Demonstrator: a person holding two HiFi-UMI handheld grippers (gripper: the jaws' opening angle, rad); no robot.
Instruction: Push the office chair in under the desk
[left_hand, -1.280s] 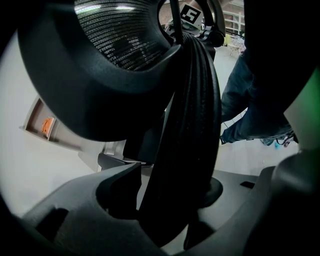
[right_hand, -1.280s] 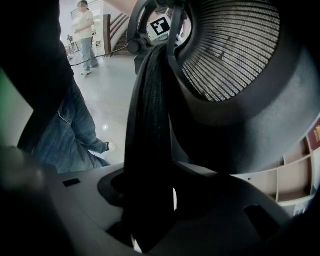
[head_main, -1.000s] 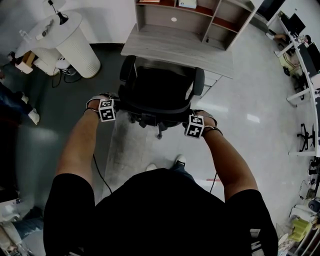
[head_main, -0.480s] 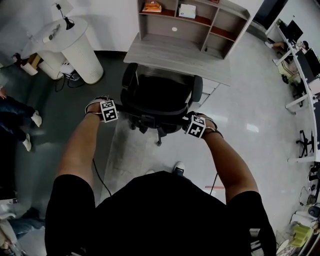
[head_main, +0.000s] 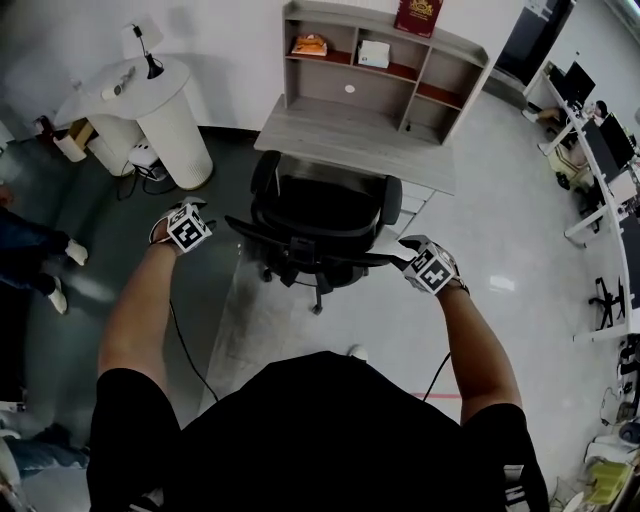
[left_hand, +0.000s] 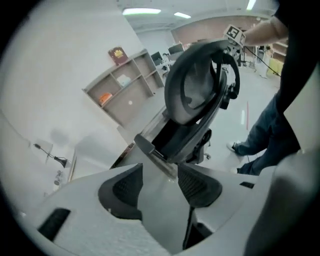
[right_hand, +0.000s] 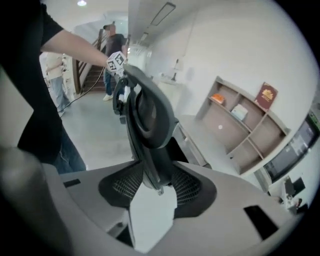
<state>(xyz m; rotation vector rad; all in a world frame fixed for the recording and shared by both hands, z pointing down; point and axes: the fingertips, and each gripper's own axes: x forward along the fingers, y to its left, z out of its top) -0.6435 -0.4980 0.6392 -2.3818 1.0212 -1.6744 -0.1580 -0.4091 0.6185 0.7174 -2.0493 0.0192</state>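
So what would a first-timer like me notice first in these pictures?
The black office chair sits dead centre, in front of the grey desk with its shelves. At either end of its backrest a person holds the left gripper and right gripper, each bearing a black-and-white marker cube. Both have just been closing their jaws, the left's apart with nothing between, the right's on the backrest's end.

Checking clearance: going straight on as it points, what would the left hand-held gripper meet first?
Likely the office chair: its near edge lies ahead of the jaws, which just closed somewhat with nothing gripped; depth unclear.
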